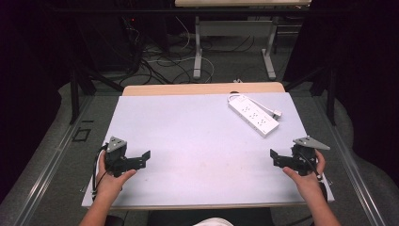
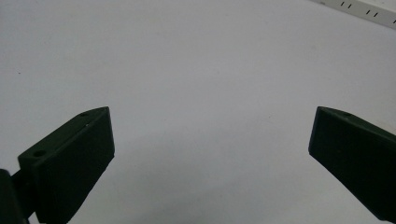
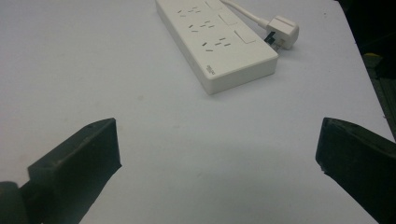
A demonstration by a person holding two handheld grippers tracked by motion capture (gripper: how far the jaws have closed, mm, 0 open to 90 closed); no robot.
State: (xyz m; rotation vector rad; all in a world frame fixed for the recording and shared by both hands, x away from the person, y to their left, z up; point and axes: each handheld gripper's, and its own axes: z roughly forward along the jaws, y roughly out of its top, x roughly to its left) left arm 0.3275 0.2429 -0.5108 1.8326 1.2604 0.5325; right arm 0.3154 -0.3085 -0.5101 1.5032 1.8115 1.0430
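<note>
Distance decided the matter: the white power strip lay at the far right of the pale surface, well apart from both grippers, yet plainly closer to the right gripper than to the left gripper. Its long axis ran on a diagonal in the high view, from far-left to near-right, with the cord curling round its far end and the plug resting just beside its right edge. From the right gripper view the power strip sat ahead and slightly left of centre between the jaws, its short end face turned toward them and the plug lying off to its right. Both of those jaws stood spread wide with only bare surface between them. The left gripper's jaws were likewise spread and held nothing; in the left gripper view only a sliver of the power strip crossed the far right corner, well off that gripper's line. Judging from this layout, the right hand was the better placed to reach forward, and it would probably need to close across the strip's narrow width rather than along its length.
</note>
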